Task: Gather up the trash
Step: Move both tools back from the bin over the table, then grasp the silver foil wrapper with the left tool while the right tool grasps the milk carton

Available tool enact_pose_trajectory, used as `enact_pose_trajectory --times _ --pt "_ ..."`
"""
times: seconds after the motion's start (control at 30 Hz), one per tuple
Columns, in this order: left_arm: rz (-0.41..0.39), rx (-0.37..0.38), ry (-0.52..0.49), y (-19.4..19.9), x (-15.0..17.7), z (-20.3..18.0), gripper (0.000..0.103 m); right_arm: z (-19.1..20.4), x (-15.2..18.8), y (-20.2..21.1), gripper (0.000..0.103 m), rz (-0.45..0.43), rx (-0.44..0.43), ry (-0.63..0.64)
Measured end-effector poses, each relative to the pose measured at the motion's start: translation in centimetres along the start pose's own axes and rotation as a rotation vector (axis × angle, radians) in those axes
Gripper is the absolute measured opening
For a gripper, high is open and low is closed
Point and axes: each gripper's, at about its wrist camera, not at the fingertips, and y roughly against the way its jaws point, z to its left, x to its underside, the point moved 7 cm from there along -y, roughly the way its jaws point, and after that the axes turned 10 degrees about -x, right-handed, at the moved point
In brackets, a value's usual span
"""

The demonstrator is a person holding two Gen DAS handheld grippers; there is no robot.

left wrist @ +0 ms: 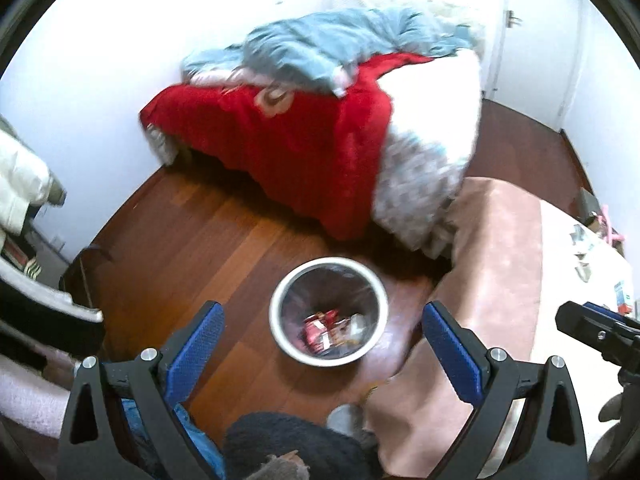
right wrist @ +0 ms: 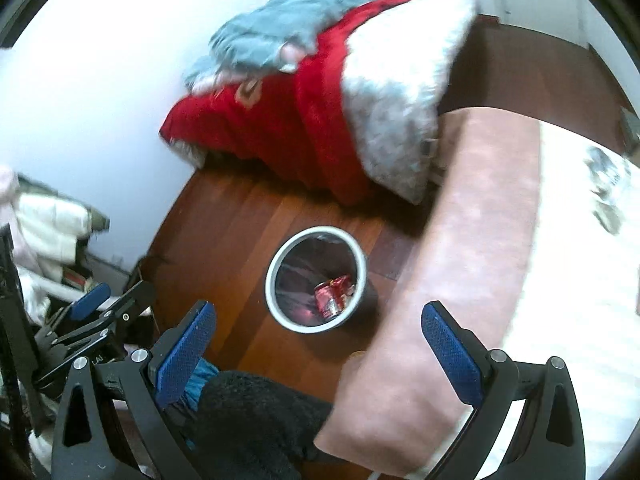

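A round trash bin (left wrist: pixel 276 312) with a white rim and a clear liner stands on the wooden floor. Red wrappers (left wrist: pixel 320 330) lie in its bottom. It also shows in the right wrist view (right wrist: pixel 272 280), with the red wrappers (right wrist: pixel 333 294) inside. My left gripper (left wrist: pixel 324 340) is open and empty, held above the bin. My right gripper (right wrist: pixel 320 340) is open and empty, above the floor just in front of the bin. In the left wrist view the right gripper (left wrist: pixel 592 320) shows at the right edge. Small scraps (left wrist: pixel 584 256) lie on the table at far right.
A bed with a red blanket (left wrist: pixel 288 140) and blue bedding (left wrist: pixel 320 48) stands behind the bin. A table with a pink cloth (left wrist: pixel 496 264) is on the right. White clothes (left wrist: pixel 20 176) hang at left. A dark fuzzy slipper (right wrist: pixel 256 420) is below.
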Motion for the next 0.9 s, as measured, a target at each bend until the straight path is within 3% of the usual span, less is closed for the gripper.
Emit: enact_pose_trajectory --times 0.2,0.5,0.67,0.8,0.83,0.9 --pt "0.012 0.084 -0.081 0.0 -1.0 -10.5 0.101 -10.1 -0.1 7.4 0.103 -0.069 0.118 -0.134" --pt "0.065 0.253 -0.321 -0.4 -2.6 -34.1 0.101 -33.2 -1.4 17.1 0.103 -0.087 0.427 -0.352" --pt "0.111 0.316 -0.517 -2.5 -2.3 -46.2 0.101 -45.1 -2.3 18.9 0.103 -0.015 0.501 -0.418" --pt "0.118 0.35 -0.614 -4.2 -1.9 -52.4 0.099 -51.0 -2.2 18.4 0.103 0.051 0.525 -0.431" --pt "0.122 0.354 -0.639 -4.6 -1.6 -53.8 0.096 -51.8 -2.1 18.0 0.102 0.061 0.532 -0.433" --pt "0.13 0.36 -0.682 -5.1 -0.9 -55.7 0.08 -53.4 -2.1 17.4 0.097 0.08 0.53 -0.436"
